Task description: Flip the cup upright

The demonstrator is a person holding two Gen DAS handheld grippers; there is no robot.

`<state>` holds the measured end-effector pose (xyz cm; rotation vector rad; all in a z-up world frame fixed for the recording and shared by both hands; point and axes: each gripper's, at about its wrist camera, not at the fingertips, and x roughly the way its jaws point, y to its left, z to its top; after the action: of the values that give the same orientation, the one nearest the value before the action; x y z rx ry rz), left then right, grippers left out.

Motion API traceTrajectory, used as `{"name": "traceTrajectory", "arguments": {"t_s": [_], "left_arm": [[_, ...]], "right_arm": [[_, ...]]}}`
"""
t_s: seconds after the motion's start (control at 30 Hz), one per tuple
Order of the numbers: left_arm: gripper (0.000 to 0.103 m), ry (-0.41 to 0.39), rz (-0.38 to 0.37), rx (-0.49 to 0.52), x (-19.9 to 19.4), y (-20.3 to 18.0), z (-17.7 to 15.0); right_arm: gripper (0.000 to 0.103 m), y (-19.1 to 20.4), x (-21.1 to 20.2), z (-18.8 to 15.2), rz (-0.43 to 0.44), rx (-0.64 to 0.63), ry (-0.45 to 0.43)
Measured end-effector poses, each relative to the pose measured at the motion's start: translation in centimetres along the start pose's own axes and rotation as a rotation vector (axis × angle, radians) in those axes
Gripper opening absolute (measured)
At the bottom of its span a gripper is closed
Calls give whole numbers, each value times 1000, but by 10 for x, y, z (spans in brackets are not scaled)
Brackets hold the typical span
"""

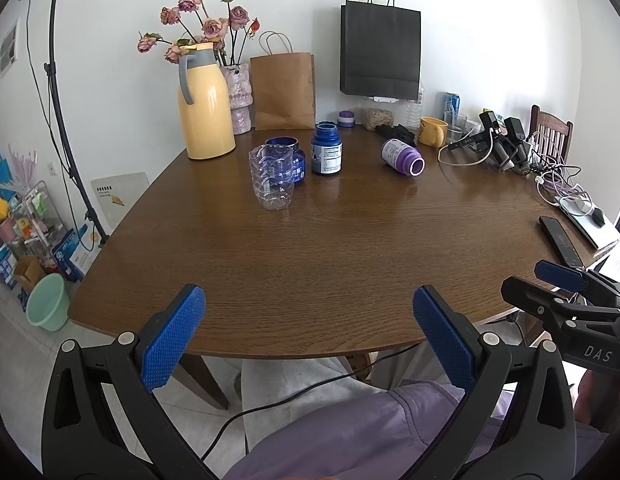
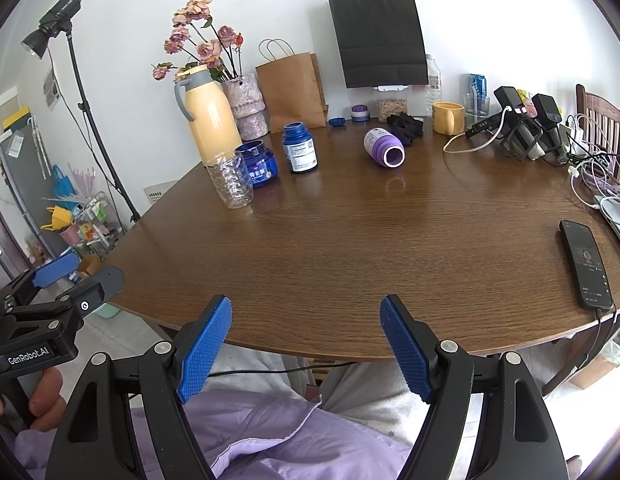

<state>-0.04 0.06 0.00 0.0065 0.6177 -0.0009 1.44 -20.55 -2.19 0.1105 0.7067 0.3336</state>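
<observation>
Gripper [image 2: 34, 316] reads "GenRobot.AI" (white lettering).

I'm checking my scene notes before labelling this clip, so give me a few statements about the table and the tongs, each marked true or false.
1. The purple cup lies on its side on the wooden table. True.
2. The left tongs are shut on the cup. False: they are open and hold nothing, near the table's front edge.
3. The clear plastic cup stands in front of a blue jar. True.
4. The right tongs are closed. False: their blue pads sit wide apart.
5. A phone lies on the table's right side. True.
6. The yellow thermos has tipped over. False: it stands upright beside the vase of flowers.
</observation>
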Motion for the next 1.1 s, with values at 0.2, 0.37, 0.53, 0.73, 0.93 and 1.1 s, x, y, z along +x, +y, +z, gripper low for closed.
{"name": "traceTrajectory", "arguments": {"t_s": [0.2, 0.37, 0.53, 0.73, 0.93, 1.1], "left_arm": [[103, 1, 1, 0, 0, 0, 0], [103, 1, 0, 0, 5, -4, -5], [103, 2, 2, -2, 4, -4, -8], [103, 3, 3, -2, 3, -3, -8], [103, 3, 2, -1, 4, -3, -8], [103, 5, 2, -2, 4, -3, -8]], "right_arm": [[80, 0, 1, -2, -1, 1, 0], [80, 0, 1, -2, 0, -1, 0], [80, 0, 1, -2, 0, 0, 0], [80, -1, 1, -1, 0, 0, 1], [80, -1, 1, -1, 0, 0, 1], [80, -1, 1, -2, 1, 1, 2]]}}
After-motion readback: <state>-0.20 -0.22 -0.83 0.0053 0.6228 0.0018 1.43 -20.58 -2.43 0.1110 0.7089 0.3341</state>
